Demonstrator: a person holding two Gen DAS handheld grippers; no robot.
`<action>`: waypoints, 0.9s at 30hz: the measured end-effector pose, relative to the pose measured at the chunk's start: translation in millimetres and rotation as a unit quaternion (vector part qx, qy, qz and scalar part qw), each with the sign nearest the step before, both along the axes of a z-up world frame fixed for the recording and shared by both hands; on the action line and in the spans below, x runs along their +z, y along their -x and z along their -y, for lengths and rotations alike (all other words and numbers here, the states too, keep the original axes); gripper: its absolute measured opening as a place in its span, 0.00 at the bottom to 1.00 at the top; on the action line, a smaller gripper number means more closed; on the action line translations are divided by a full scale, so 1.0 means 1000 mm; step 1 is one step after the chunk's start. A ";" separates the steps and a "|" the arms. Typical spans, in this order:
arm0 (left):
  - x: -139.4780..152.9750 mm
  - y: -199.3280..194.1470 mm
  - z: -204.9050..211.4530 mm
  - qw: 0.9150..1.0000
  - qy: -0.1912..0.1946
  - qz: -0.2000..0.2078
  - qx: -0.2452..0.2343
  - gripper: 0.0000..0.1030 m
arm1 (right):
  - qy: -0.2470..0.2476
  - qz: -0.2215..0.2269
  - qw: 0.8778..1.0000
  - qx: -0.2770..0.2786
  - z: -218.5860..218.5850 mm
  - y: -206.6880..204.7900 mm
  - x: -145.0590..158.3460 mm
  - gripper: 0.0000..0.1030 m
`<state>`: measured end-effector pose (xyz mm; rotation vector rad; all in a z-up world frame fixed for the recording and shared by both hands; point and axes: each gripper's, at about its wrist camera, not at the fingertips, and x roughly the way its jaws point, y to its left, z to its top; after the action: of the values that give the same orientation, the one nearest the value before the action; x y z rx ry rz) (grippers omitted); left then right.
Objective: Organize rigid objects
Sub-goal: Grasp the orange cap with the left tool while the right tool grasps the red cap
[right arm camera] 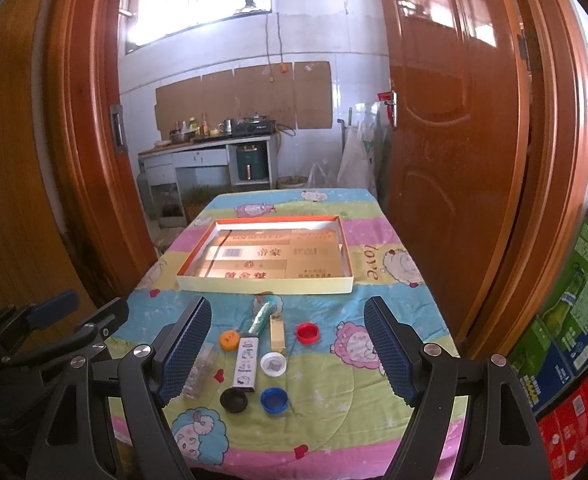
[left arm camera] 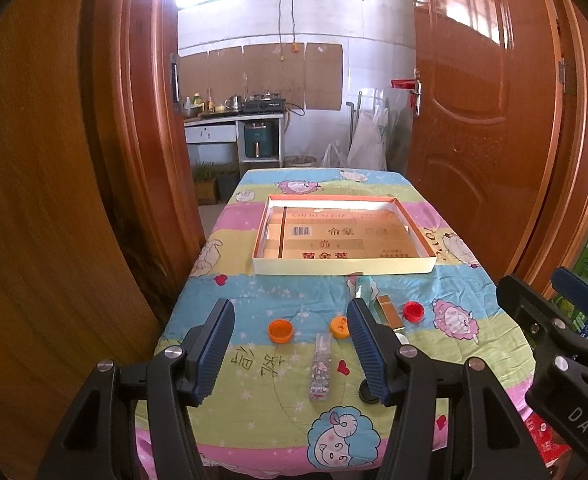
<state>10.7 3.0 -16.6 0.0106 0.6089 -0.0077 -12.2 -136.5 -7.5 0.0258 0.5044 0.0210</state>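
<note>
A shallow cardboard tray [left arm camera: 342, 268] [right arm camera: 266, 283] lies mid-table, empty. In front of it lie small objects: two orange caps [left arm camera: 280, 330] [left arm camera: 339, 327] [right arm camera: 229, 339], a red cap [left arm camera: 413, 312] [right arm camera: 307, 333], a white cap [right arm camera: 273, 363], a blue cap [right arm camera: 274, 399], a black cap [right arm camera: 234, 400], a gold box [left arm camera: 389, 311] [right arm camera: 278, 333], a white patterned lighter [right arm camera: 246, 363], a clear patterned box [left arm camera: 320, 366] [right arm camera: 199, 370] and a teal tube [right arm camera: 263, 316]. My left gripper [left arm camera: 290, 354] and right gripper [right arm camera: 290, 354] are open, empty, above the table's near end.
The table wears a cartoon sheep cloth [left arm camera: 262, 396]. Wooden doors [left arm camera: 482, 120] flank it on both sides. Coloured cartons [right arm camera: 574, 332] stand at the right. A kitchen counter [left arm camera: 234, 120] is beyond the doorway.
</note>
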 end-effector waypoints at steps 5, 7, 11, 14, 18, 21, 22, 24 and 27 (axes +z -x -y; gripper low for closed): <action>-0.006 -0.007 -0.003 1.000 0.004 -0.010 0.002 0.57 | -0.002 -0.004 1.000 -0.005 0.004 -0.004 -0.002 0.78; -0.009 -0.010 -0.005 1.000 0.005 -0.014 0.003 0.57 | -0.002 -0.009 1.000 -0.006 0.007 -0.006 -0.006 0.78; -0.021 -0.017 -0.011 0.999 0.013 -0.030 0.002 0.57 | 0.000 -0.021 1.000 -0.006 0.010 -0.012 -0.019 0.78; -0.034 -0.023 -0.013 0.999 0.017 -0.047 -0.002 0.57 | -0.010 -0.044 0.999 -0.003 0.016 -0.021 -0.033 0.78; -0.049 -0.029 -0.016 0.998 0.017 -0.060 -0.001 0.57 | -0.013 -0.065 0.998 -0.006 0.023 -0.031 -0.050 0.78; -0.060 -0.036 -0.019 0.997 0.020 -0.075 0.000 0.57 | -0.013 -0.076 0.997 -0.008 0.026 -0.039 -0.060 0.78; -0.063 -0.039 -0.019 0.997 0.021 -0.080 0.001 0.57 | -0.013 -0.080 0.997 -0.009 0.027 -0.042 -0.063 0.78; -0.070 -0.048 -0.019 0.996 0.021 -0.091 0.000 0.57 | -0.013 -0.090 0.996 -0.010 0.028 -0.051 -0.071 0.78; -0.078 -0.062 -0.020 0.995 0.018 -0.103 0.005 0.57 | -0.013 -0.103 0.994 -0.013 0.031 -0.061 -0.080 0.78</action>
<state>72.3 23.2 -94.9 -0.0279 0.8144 -0.0101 49.2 -167.3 -87.8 0.0603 0.7106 -0.0016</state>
